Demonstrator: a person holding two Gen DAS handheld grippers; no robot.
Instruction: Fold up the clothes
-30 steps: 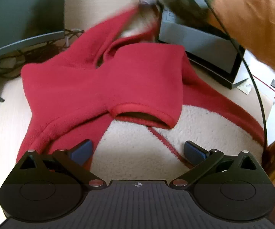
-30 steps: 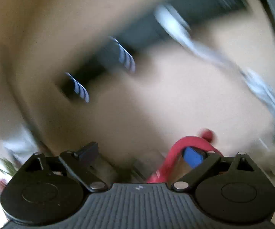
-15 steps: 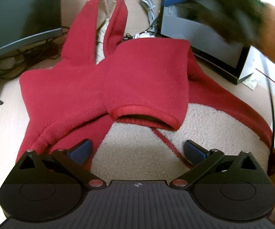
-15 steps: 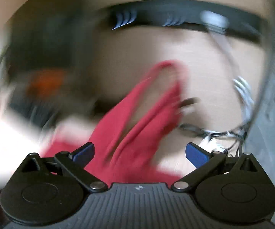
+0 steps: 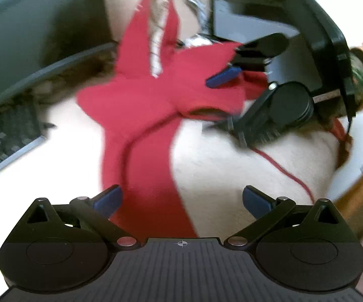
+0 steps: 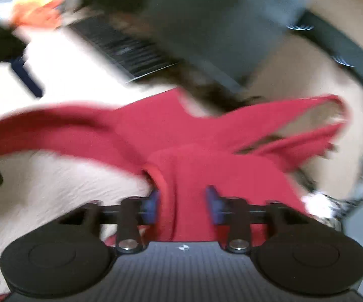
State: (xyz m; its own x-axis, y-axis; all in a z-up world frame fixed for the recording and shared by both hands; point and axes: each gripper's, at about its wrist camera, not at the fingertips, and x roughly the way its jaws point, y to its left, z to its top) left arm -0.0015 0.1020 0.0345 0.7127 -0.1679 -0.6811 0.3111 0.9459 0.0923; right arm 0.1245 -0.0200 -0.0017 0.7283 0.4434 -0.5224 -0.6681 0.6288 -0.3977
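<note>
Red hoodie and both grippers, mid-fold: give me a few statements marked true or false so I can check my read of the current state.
1. The right gripper has red hoodie fabric between its fingers. True.
2. The left gripper is shut on the hoodie's sleeve. False: its jaws stand wide open, holding nothing.
3. The hoodie's cream fleece lining is showing. True.
4. The hoodie is folded into a neat rectangle. False: it lies spread out, hood extended away from the body.
5. A keyboard lies beside the hoodie. True.
</note>
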